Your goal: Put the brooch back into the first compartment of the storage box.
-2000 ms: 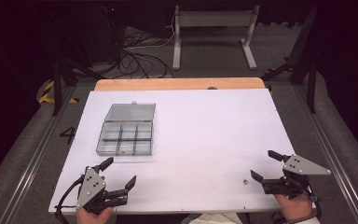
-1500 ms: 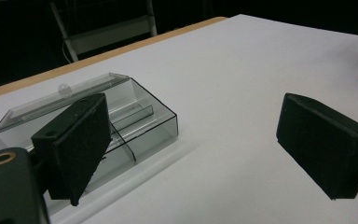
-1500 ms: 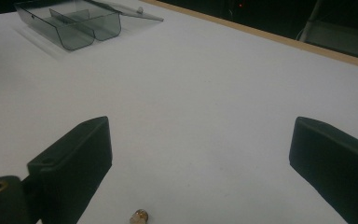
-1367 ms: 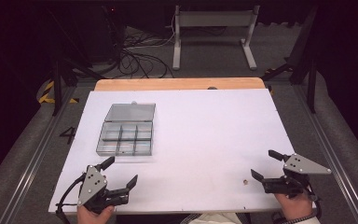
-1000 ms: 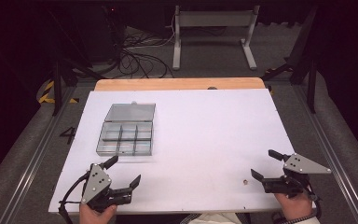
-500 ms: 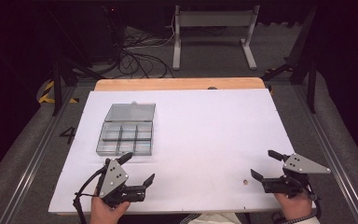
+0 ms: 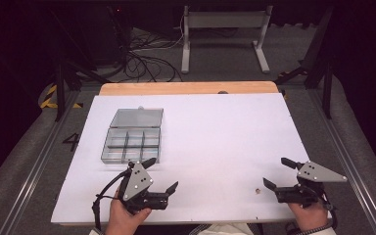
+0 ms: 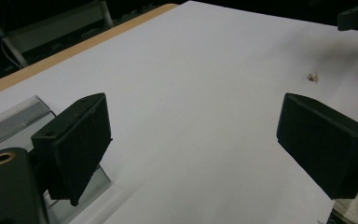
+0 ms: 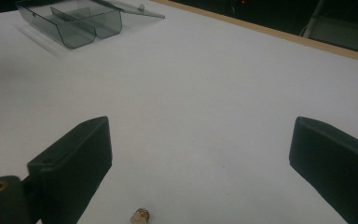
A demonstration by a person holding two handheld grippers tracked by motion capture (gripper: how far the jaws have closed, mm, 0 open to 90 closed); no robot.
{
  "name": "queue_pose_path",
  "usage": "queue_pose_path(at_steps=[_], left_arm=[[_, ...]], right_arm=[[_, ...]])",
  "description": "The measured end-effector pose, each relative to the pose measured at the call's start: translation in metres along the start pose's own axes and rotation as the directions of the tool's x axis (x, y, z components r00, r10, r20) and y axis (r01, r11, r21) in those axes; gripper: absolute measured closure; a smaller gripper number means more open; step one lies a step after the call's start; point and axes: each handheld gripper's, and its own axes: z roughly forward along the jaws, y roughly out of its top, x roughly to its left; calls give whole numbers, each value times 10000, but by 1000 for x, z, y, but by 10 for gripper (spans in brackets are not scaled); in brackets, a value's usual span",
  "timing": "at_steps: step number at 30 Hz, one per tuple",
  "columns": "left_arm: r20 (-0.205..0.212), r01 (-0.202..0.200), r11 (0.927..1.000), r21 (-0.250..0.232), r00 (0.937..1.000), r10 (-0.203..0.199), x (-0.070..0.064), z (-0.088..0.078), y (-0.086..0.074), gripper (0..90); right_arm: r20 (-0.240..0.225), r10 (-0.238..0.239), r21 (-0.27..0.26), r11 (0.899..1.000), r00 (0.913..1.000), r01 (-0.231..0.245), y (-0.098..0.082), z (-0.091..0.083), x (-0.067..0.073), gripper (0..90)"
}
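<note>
**Both grippers spread wide, a small brass piece on the white board**

I see a smooth, matte white board [image 7: 215, 147] with a strip of pale wood [image 7: 188, 88] along its far edge. On its left part sits a clear smoky plastic box [image 7: 131, 144], rectangular, split into small compartments, its flat lid [image 7: 137, 117] folded back behind it.

My left gripper [image 7: 162, 175] sits just in front of the box near the board's near edge, its blocky black jaws released wide apart and holding nothing; in the left gripper view one jaw overlaps the box's corner, but I cannot tell if they touch.

My right gripper [image 7: 277, 174] rests near the right near corner, also spread wide and empty. A tiny brass-coloured, rounded piece [image 7: 257, 191] lies on the board just beside its near jaw tip; in the right gripper view the piece [image 9: 140, 216] sits low between the jaws, untouched.

Bare board lies between the piece and the box, well apart.
</note>
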Motion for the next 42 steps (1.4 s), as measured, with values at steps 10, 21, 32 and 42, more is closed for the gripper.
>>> queue_pose_path(at_steps=[10,21,32,42], left_arm=[[495,-101,9999,14,9987,100,-9,11,10,108],[761,-393,9992,81,9964,385,-20,24,19,109],[1271,-403,9991,139,9912,382,-28,45,25,114],[1822,-254,9993,276,9831,200,-39,64,30,123]], right_arm=[[-34,11,-12,10000,10000,-11,0,0,0,65],[-28,31,-13,10000,10000,-31,0,0,-1,65],[6,75,15,10000,10000,-75,-1,1,-1,65],[58,128,38,9999,9999,-128,-1,1,-2,65]])
